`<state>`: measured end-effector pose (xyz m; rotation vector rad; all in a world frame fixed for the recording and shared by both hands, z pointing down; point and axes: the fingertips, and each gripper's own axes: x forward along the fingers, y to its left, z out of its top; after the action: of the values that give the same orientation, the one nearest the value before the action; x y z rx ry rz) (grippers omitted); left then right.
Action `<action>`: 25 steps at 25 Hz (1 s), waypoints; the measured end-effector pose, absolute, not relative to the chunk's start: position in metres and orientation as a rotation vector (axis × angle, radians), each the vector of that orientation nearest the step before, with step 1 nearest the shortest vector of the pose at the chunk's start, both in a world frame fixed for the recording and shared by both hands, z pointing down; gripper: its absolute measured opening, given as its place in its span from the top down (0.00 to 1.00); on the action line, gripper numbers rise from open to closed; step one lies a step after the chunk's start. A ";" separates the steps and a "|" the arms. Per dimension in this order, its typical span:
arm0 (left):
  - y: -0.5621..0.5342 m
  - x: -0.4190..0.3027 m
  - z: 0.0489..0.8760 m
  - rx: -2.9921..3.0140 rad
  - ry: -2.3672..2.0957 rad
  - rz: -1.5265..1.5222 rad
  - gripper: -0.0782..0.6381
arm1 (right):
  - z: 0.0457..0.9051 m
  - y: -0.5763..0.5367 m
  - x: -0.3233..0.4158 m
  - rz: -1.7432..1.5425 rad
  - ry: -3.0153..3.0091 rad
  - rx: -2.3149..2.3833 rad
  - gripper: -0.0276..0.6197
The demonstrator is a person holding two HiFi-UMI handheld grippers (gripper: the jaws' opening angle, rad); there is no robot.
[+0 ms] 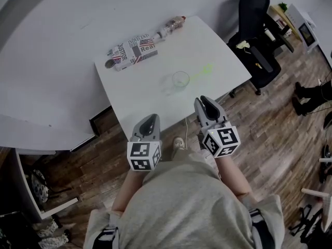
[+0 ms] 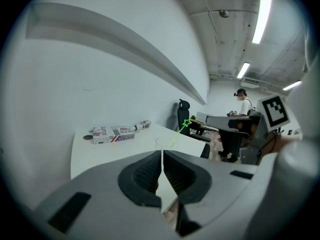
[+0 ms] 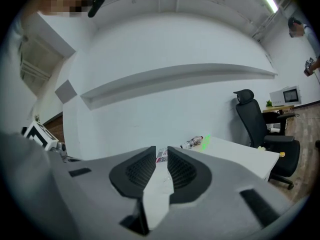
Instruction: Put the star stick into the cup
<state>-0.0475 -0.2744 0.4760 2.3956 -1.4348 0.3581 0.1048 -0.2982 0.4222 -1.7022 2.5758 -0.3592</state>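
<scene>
The green star stick (image 1: 201,70) stands in the clear cup (image 1: 180,79) near the middle of the white table (image 1: 223,51), leaning out to the right. Both grippers hang by the table's near edge, well apart from the cup. The left gripper (image 1: 149,119) has its jaws pressed together on nothing, and the right gripper (image 1: 205,101) has its jaws a narrow gap apart, also empty.

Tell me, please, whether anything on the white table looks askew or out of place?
The thin green star stick leans out of the clear cup instead of standing upright, and the small brownish bottle lies on its side at the white table's far edge.
</scene>
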 end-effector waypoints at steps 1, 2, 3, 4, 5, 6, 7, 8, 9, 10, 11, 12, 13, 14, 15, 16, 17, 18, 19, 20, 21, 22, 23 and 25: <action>-0.268 -0.051 0.476 2.398 -1.433 0.356 0.87 | 0.420 -0.290 0.100 -0.350 2.578 -1.698 0.86; -0.261 -0.054 0.476 2.401 -1.431 0.354 0.87 | 0.418 -0.282 0.096 -0.346 2.577 -1.696 0.88; -0.254 -0.057 0.476 2.404 -1.429 0.351 0.87 | 0.417 -0.272 0.092 -0.345 2.576 -1.696 0.90; -0.246 -0.059 0.476 2.407 -1.427 0.348 0.87 | 0.416 -0.263 0.090 -0.343 2.574 -1.699 0.92; -0.239 -0.061 0.476 2.409 -1.426 0.345 0.87 | 0.416 -0.254 0.087 -0.342 2.574 -1.703 0.95; -0.231 -0.063 0.475 2.410 -1.428 0.342 0.87 | 0.415 -0.245 0.085 -0.342 2.575 -1.703 0.96; -0.223 -0.067 0.475 2.409 -1.431 0.338 0.87 | 0.414 -0.236 0.081 -0.343 2.577 -1.700 0.96; -0.215 -0.070 0.474 2.407 -1.434 0.335 0.87 | 0.414 -0.227 0.078 -0.345 2.580 -1.697 0.96; -0.207 -0.074 0.474 2.404 -1.437 0.332 0.87 | 0.414 -0.216 0.075 -0.345 2.582 -1.695 0.96; -0.198 -0.077 0.474 2.403 -1.439 0.329 0.87 | 0.413 -0.206 0.072 -0.343 2.584 -1.696 0.96; -0.190 -0.079 0.474 2.402 -1.440 0.327 0.87 | 0.412 -0.196 0.070 -0.340 2.585 -1.698 0.96; -0.182 -0.082 0.474 2.402 -1.441 0.324 0.87 | 0.411 -0.186 0.068 -0.337 2.585 -1.699 0.96; -0.174 -0.084 0.473 2.403 -1.441 0.321 0.87 | 0.411 -0.178 0.066 -0.335 2.584 -1.701 0.96; -0.166 -0.086 0.473 2.404 -1.440 0.319 0.87 | 0.410 -0.169 0.064 -0.334 2.584 -1.701 0.96; -0.159 -0.087 0.473 2.405 -1.439 0.318 0.87 | 0.411 -0.162 0.062 -0.334 2.583 -1.701 0.96; -0.152 -0.088 0.473 2.407 -1.437 0.318 0.87 | 0.411 -0.155 0.060 -0.334 2.582 -1.700 0.96; -0.146 -0.090 0.473 2.409 -1.436 0.316 0.87 | 0.411 -0.149 0.058 -0.333 2.582 -1.701 0.96; -0.140 -0.091 0.473 2.411 -1.434 0.313 0.87 | 0.411 -0.143 0.056 -0.330 2.583 -1.701 0.96; -0.134 -0.092 0.472 2.413 -1.433 0.310 0.87 | 0.411 -0.137 0.054 -0.323 2.585 -1.703 0.96; -0.129 -0.093 0.472 2.415 -1.431 0.307 0.87 | 0.411 -0.130 0.052 -0.314 2.588 -1.704 0.96; -0.123 -0.094 0.472 2.418 -1.430 0.305 0.87 | 0.411 -0.124 0.049 -0.305 2.592 -1.703 0.96; -0.118 -0.095 0.472 2.421 -1.429 0.303 0.87 | 0.411 -0.119 0.046 -0.297 2.597 -1.701 0.96; -0.113 -0.096 0.472 2.424 -1.428 0.302 0.87 | 0.411 -0.113 0.043 -0.291 2.600 -1.697 0.96; -0.106 -0.098 0.472 2.427 -1.426 0.298 0.87 | 0.410 -0.104 0.039 -0.284 2.604 -1.688 0.96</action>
<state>-0.0976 -0.1059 0.4716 2.4273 -1.4263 0.2979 0.0386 -0.1043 0.4104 -1.6884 2.6042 -0.2841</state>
